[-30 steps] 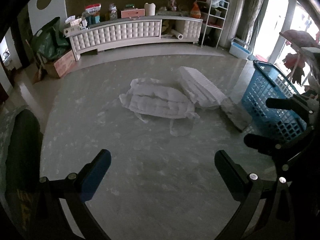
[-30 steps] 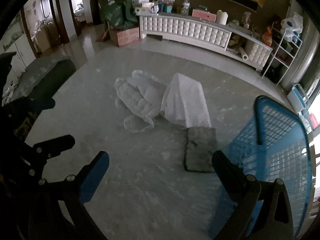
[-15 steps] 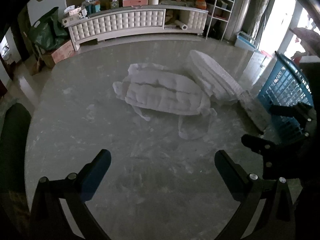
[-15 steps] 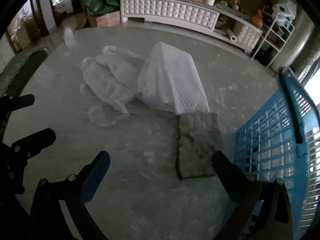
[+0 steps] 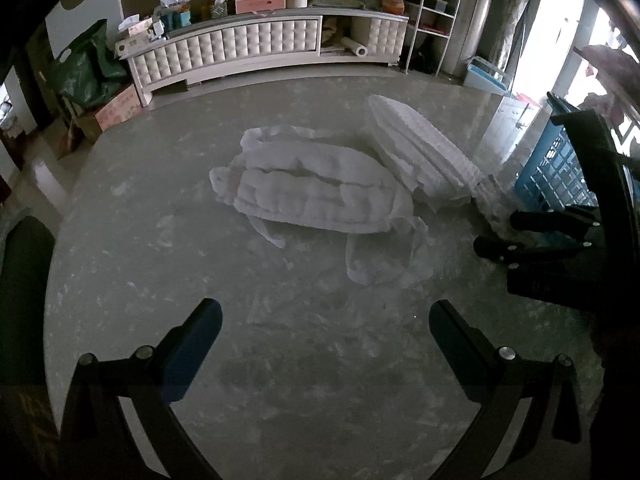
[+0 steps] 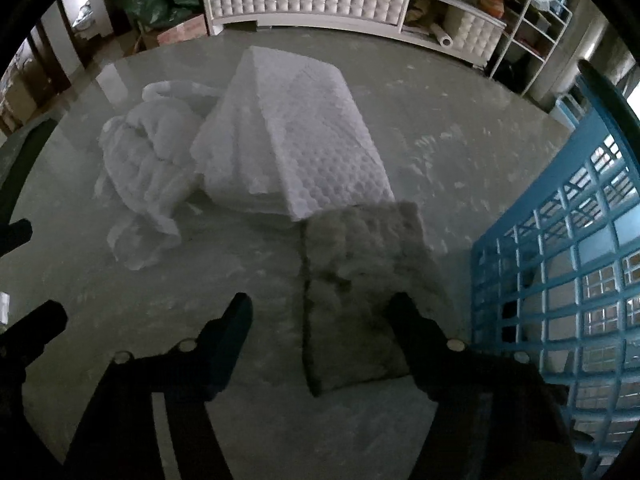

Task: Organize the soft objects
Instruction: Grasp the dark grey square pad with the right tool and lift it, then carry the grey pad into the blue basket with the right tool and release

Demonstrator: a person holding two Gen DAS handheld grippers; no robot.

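Right gripper [image 6: 320,320] closing but not yet gripping, over grey pad [image 6: 360,280] beside blue basket [image 6: 560,280]; left gripper [image 5: 324,332] wide open, empty, near white quilt [image 5: 316,192].

Left tool [image 5: 325,346]: two black arms, each tipped with a flat dark-blue pad, the left one [image 5: 191,347] rectangular with rounded corners. Round silver screws [image 5: 505,353] sit on each arm behind the pads. Right tool [image 6: 320,334]: the same build, black linkage bars with silver screws [image 6: 455,345] and dark-blue fingers [image 6: 228,344], seen in dimmer light.
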